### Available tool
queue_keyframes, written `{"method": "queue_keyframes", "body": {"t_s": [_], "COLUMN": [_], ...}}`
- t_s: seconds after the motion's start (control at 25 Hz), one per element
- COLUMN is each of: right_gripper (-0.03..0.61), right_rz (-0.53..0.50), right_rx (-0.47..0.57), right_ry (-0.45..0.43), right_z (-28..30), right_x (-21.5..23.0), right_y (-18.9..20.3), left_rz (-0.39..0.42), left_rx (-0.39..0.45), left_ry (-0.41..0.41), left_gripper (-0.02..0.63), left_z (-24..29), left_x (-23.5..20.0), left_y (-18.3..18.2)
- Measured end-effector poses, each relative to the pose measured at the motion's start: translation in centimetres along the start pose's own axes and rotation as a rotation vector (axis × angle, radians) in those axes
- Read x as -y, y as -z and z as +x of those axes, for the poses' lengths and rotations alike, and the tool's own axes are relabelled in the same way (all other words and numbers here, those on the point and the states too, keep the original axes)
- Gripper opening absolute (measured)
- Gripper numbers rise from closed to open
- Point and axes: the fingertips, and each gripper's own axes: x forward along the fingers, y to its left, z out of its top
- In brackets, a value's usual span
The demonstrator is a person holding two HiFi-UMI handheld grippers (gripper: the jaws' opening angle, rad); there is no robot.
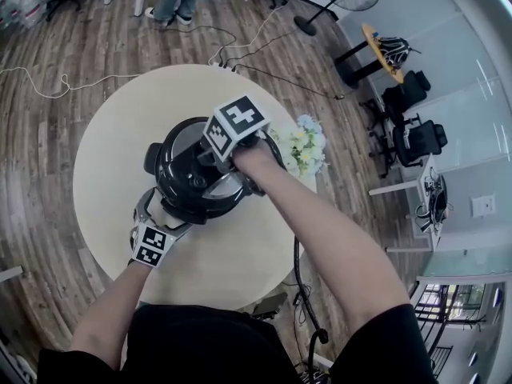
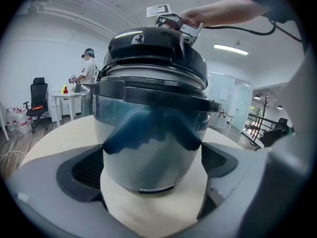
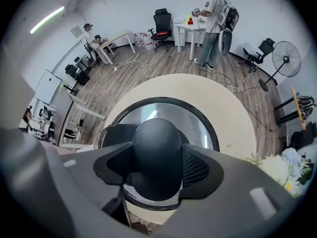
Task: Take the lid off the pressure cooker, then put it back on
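1. Head view is showing the round pale desk (image 1: 104,158) carrying the pressure cooker (image 1: 172,194) near its middle, probably so that both hands are reaching it easily.
2. The pressure cooker is standing upright, showing a brushed silver body under a black collar. The left tool (image 2: 153,152) is straddling the lower body with its jaws wide. Its pads are seemingly pressing on either side, most likely bracing the pot against twisting.
3. The lid (image 3: 203,128) is sitting on top of the cooker and appearing seated. It is showing a shiny silver dome inside a black rim, with a black handle piece off to one side.
4. The knob (image 3: 156,152) at the lid's centre is looking rounded, black and matte. The right tool (image 3: 156,170) is pointing steeply down over it with its jaws clamping the knob from both sides, likely for turning or lifting the lid.
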Motion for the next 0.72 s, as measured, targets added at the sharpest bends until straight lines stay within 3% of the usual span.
{"method": "queue_keyframes", "body": {"t_s": [0.28, 0.48, 0.72], "right_gripper": [0.285, 0.287, 0.287], "right_rz": [-0.045, -0.15, -0.179], "right_rx": [-0.015, -0.08, -0.093], "right_ry": [0.002, 0.071, 0.077], "right_z": [0.0, 1.6, 1.7], "right_x": [-0.4, -1.5, -1.6], "right_y": [0.4, 1.2, 1.1], "left_rz": [-0.004, 0.002, -0.005], "left_rx": [-0.008, -0.004, -0.006], "left_ry": [0.003, 0.001, 0.004], "left_gripper": [0.592, 0.592, 0.592], "left_z": [0.0, 0.0, 0.2], "left_x": [0.2, 0.1, 0.2], "left_y": [0.1, -0.6, 0.0]}}
